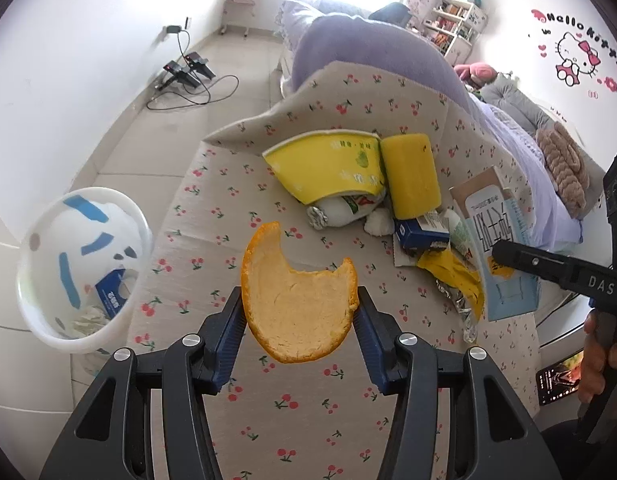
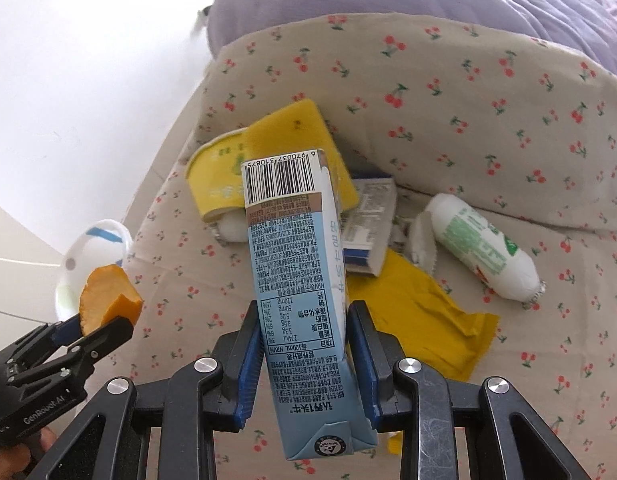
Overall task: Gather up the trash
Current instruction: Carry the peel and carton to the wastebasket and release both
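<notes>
Bedroom; cherry-print bed (image 1: 308, 420) bearing litter mid-surface. Left hand-held gripper (image 1: 299, 312) clamps orange peel (image 1: 296, 304), lifted toward the white bin (image 1: 84, 264) off the bed's left edge. Right hand-held gripper (image 2: 306, 340) clamps milk carton (image 2: 296, 280), raised likewise.

Glossy paper carton (image 2: 296, 280), matt cloth cover (image 2: 488, 92)

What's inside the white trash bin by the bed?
The white trash bin holds a blue and white box and crumpled white paper. Its wall hides anything deeper.
</notes>
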`<action>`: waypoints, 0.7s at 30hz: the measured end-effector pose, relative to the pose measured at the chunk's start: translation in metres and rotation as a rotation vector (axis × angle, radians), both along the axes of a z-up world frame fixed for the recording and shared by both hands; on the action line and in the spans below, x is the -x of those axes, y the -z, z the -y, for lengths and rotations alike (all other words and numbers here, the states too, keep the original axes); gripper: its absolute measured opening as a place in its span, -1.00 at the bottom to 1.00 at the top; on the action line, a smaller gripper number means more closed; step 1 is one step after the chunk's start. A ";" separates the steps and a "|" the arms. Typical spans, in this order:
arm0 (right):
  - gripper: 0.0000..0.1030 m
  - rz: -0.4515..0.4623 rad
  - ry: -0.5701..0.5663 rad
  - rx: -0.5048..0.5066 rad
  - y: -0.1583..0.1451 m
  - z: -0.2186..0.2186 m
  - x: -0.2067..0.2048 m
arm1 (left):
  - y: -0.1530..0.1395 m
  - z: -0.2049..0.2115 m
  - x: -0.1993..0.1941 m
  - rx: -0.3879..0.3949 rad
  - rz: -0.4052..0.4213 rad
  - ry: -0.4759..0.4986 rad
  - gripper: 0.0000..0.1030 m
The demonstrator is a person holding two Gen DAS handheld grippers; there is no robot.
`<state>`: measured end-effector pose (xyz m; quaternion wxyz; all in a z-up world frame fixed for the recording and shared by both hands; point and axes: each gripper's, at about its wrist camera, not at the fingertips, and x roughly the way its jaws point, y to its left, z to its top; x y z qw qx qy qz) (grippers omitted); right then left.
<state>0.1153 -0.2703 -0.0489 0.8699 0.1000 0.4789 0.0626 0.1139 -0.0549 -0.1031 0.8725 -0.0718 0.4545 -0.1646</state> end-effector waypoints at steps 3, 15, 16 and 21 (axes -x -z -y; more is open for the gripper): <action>-0.29 0.003 -0.013 0.000 -0.002 -0.008 -0.001 | -0.004 -0.006 0.002 0.001 0.009 -0.010 0.07; -0.29 0.011 -0.066 -0.012 0.000 -0.039 -0.011 | -0.011 -0.045 0.006 0.015 0.026 -0.086 0.07; -0.29 0.011 -0.073 -0.012 0.000 -0.043 -0.012 | -0.011 -0.049 0.006 0.017 0.027 -0.095 0.07; -0.29 0.012 -0.101 -0.014 0.000 -0.062 -0.016 | -0.012 -0.065 0.007 0.026 0.029 -0.135 0.07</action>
